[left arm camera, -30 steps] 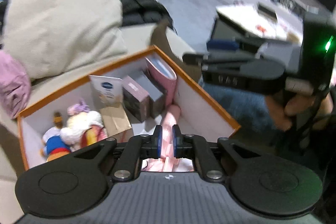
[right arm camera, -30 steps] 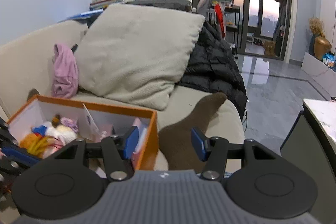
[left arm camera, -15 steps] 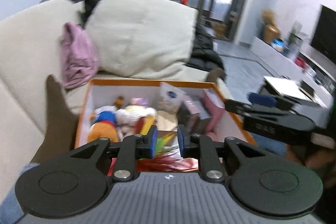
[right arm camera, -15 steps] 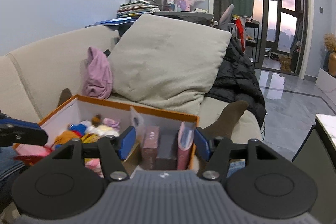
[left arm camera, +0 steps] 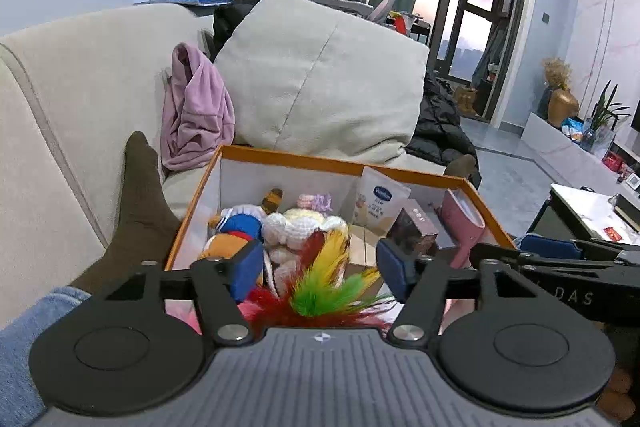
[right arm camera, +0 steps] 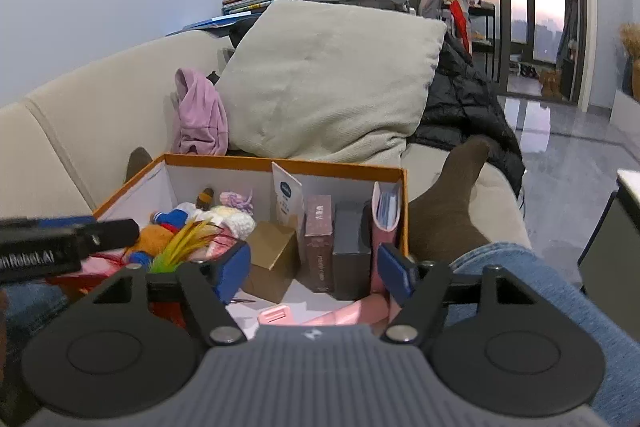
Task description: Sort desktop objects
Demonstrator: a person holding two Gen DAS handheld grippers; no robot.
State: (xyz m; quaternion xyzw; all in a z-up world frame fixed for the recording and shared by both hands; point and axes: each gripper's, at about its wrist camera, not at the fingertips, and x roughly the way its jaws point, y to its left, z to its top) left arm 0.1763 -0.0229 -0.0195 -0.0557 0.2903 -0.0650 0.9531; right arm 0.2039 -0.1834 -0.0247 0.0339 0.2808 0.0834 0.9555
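Observation:
An orange-rimmed white box (left arm camera: pixel 340 165) rests on a seated person's lap. It holds plush toys (left arm camera: pixel 240 223), a white pouch (left arm camera: pixel 380 203), a maroon box (right arm camera: pixel 319 239), a dark grey box (right arm camera: pixel 350 247), a cardboard box (right arm camera: pixel 272 251) and a pink book (right arm camera: pixel 386 215). A red, yellow and green feather toy (left arm camera: pixel 324 283) lies at the box's near left. My left gripper (left arm camera: pixel 320 267) hangs over it, its jaws opening wide, the pads clear of the feathers. My right gripper (right arm camera: pixel 314 271) is over the box's near right, its jaws opening with nothing gripped between them.
The box sits between the person's brown-socked feet (left arm camera: pixel 136 203) and jeans-clad legs on a beige sofa. Behind it are a large cushion (left arm camera: pixel 320 79), a purple garment (left arm camera: pixel 196 111) and a black jacket (left arm camera: pixel 440 123). A low table (left arm camera: pixel 588 203) stands at the right.
My left gripper's jaws went from almost shut to wide apart, and its view rolled and swung onto the sofa. My right gripper shifted left over the box and spread a little wider.

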